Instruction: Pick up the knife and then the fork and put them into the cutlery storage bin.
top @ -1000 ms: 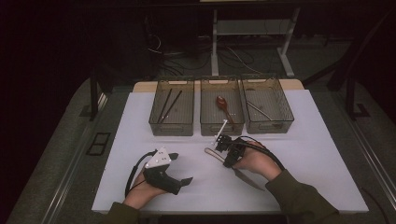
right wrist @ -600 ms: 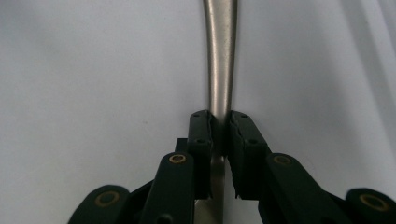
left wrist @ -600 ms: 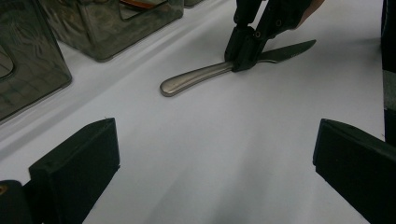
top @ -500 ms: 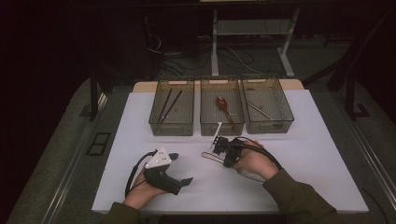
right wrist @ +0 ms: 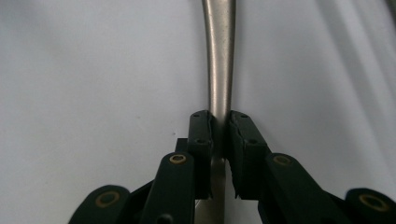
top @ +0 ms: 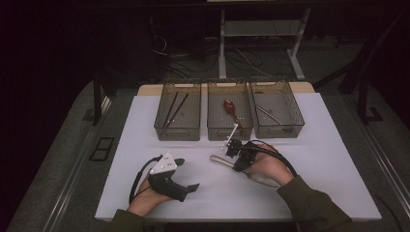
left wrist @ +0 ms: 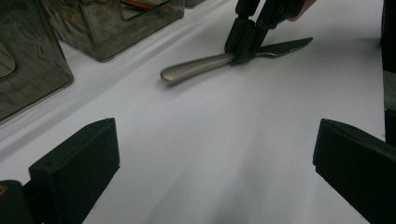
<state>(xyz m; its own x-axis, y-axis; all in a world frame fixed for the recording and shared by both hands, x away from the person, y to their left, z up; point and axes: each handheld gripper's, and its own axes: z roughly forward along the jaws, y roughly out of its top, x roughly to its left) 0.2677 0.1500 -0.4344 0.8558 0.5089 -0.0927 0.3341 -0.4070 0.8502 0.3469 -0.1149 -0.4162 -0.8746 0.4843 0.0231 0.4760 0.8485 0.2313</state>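
White paper covers the table [top: 145, 125], and on it we see a butter knife [left wrist: 219, 63] lying flat in front of the middle bin: dull silver metal, with a rounded handle end and a darker blade.

Our right gripper [top: 235, 151] has just been closing, and its jaws now clamp the knife where handle meets blade; in the right gripper view [right wrist: 219, 140] the pads press on both sides of the metal. The knife still rests on the paper.

Our left gripper [top: 186, 175] lies on the table well apart from it, jaws spread wide with nothing between them.

Behind the knife stand three smoky plastic bins: the left bin [top: 178, 130] with dark chopsticks [top: 174, 109], the middle bin [top: 229, 131] with a red spoon [top: 230, 107], the right bin [top: 278, 129] with a metal utensil [top: 269, 114]. A white utensil [top: 231, 135] leans on the middle bin's front wall, just beside the right gripper.
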